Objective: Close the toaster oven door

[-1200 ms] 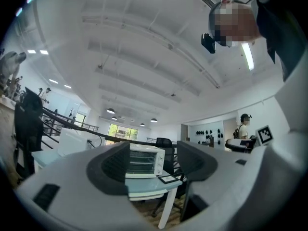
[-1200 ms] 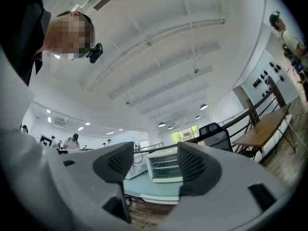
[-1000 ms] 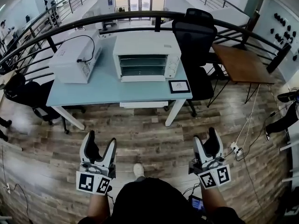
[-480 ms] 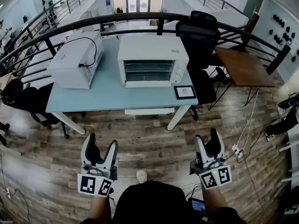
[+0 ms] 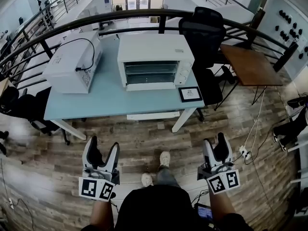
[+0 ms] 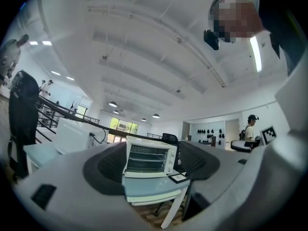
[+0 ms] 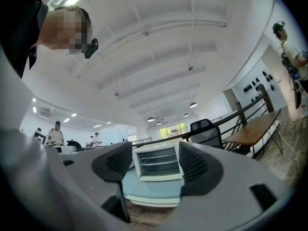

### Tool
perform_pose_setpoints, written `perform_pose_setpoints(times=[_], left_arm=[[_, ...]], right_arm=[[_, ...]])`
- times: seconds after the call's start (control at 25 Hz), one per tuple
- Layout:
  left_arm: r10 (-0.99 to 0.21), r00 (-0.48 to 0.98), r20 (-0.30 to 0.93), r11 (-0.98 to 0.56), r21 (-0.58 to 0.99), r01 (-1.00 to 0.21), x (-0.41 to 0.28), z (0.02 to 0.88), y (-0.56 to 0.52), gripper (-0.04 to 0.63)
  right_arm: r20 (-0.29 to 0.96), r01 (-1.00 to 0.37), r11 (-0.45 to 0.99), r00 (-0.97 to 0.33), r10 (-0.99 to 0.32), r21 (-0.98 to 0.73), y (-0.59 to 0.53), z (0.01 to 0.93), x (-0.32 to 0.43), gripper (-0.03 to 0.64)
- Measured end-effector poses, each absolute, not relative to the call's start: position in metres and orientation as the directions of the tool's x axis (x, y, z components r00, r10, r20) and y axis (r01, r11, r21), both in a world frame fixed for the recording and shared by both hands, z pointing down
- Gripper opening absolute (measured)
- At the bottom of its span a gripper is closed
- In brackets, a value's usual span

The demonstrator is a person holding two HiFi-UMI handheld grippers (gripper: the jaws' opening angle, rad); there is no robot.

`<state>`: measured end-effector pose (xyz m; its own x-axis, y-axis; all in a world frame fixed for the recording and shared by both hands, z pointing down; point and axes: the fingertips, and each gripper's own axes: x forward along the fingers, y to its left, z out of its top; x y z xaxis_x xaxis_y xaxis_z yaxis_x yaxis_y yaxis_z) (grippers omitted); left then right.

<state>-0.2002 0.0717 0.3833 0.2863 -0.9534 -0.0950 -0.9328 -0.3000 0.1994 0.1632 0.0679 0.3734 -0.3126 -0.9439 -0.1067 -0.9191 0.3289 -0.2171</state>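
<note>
A white toaster oven (image 5: 154, 61) stands on the pale blue table (image 5: 106, 100), well ahead of me. Its door (image 5: 155, 86) hangs folded down at the front, and the wire racks inside show. My left gripper (image 5: 102, 146) and right gripper (image 5: 214, 141) hover low over the wooden floor, far short of the table. Both point toward the oven with nothing between their fingers. The left one is open; the right one's wide jaws are closing slightly. The toaster oven (image 6: 148, 160) shows small between the jaws in the left gripper view, and likewise the toaster oven (image 7: 157, 163) in the right gripper view.
A white boxy appliance (image 5: 72, 61) with a black cable sits left of the oven. A small framed card (image 5: 190, 94) lies at the table's front right. A black office chair (image 5: 202, 28), a brown side table (image 5: 250, 64) and a black railing (image 5: 144, 16) stand behind.
The person has stepped forward: one shoe now shows ahead on the floor and the table sits slightly nearer. Both grippers keep their places in the view.
</note>
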Motion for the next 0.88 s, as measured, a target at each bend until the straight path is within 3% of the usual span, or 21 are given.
perform_pose_setpoints(times=[0.48, 0.88], left_arm=[[-0.950, 0.298, -0.093, -0.310, 0.187, -0.932, -0.183, 0.393, 0.006, 0.337], [-0.949, 0.316, 0.016, -0.305, 0.214, -0.928, -0.166, 0.439, -0.051, 0.337]], right_arm=[[-0.096, -0.904, 0.370, -0.357, -0.929, -0.216, -0.010, 0.389, 0.152, 0.279], [0.002, -0.892, 0.391, -0.401, -0.916, -0.227, -0.073, 0.440, 0.140, 0.270]])
